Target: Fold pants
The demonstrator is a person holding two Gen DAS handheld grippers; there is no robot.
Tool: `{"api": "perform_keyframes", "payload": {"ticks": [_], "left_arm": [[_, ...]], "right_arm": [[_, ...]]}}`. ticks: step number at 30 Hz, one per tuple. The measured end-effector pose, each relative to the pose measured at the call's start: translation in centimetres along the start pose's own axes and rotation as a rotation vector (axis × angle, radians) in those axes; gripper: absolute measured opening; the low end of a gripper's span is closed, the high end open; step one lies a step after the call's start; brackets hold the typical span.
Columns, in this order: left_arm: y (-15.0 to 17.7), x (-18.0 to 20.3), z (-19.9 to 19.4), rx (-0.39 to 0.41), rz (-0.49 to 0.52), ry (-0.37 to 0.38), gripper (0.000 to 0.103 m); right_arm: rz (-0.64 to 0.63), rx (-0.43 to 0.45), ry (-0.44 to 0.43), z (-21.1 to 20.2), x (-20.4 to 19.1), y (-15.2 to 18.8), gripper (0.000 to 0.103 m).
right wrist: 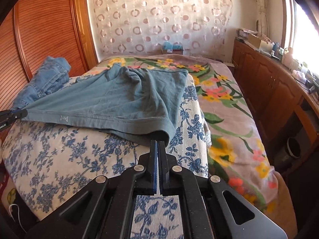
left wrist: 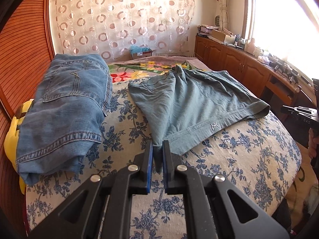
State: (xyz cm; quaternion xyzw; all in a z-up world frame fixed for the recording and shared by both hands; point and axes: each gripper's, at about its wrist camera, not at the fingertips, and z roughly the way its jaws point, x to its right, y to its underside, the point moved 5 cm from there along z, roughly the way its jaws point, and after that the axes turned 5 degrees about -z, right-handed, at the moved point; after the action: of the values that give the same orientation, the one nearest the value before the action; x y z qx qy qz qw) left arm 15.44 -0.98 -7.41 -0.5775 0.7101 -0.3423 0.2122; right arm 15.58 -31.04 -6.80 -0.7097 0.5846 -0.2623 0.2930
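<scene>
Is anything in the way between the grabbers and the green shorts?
Nothing visible. The left gripper already pinches one waistband corner of the green shorts, and the right gripper is shut at the other corner. The folded jeans lie off to the side.

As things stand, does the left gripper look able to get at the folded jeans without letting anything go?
Probably not. The left gripper is shut on a corner of the teal shorts, so it is occupied. The folded jeans lie beside it on the floral sheet, with nothing blocking the way.
</scene>
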Motion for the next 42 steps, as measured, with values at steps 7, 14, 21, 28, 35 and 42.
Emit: {"api": "perform_keyframes", "payload": {"ticks": [7,14,21,28,35,42], "left_arm": [[0.4,0.1,0.7,-0.016,0.007,-0.004,0.005],[0.5,0.2,1.2,-0.022,0.01,-0.008,0.005],[0.5,-0.2,1.2,-0.018,0.003,-0.004,0.005],[0.6,-0.4,-0.3,0.001,-0.012,0.012,0.004],[1.0,-1.1,-2.0,0.005,-0.024,0.028,0.004],[3.9,-1.6,-3.6,-0.029,-0.054,0.058,0.004]], "right_arm": [[0.009,-0.013,0.019,0.8,0.6,0.5,0.005],[-0.006,-0.045,0.039,4.2,0.6,0.1,0.047],[-0.001,-0.099,0.049,6.7,0.8,-0.4,0.001],[-0.012,-0.054,0.015,3.8,-0.1,-0.1,0.0],[-0.007,-0.018,-0.005,0.6,-0.1,0.5,0.0],[0.017,-0.018,-0.03,-2.1,-0.5,3.1,0.0]]}}
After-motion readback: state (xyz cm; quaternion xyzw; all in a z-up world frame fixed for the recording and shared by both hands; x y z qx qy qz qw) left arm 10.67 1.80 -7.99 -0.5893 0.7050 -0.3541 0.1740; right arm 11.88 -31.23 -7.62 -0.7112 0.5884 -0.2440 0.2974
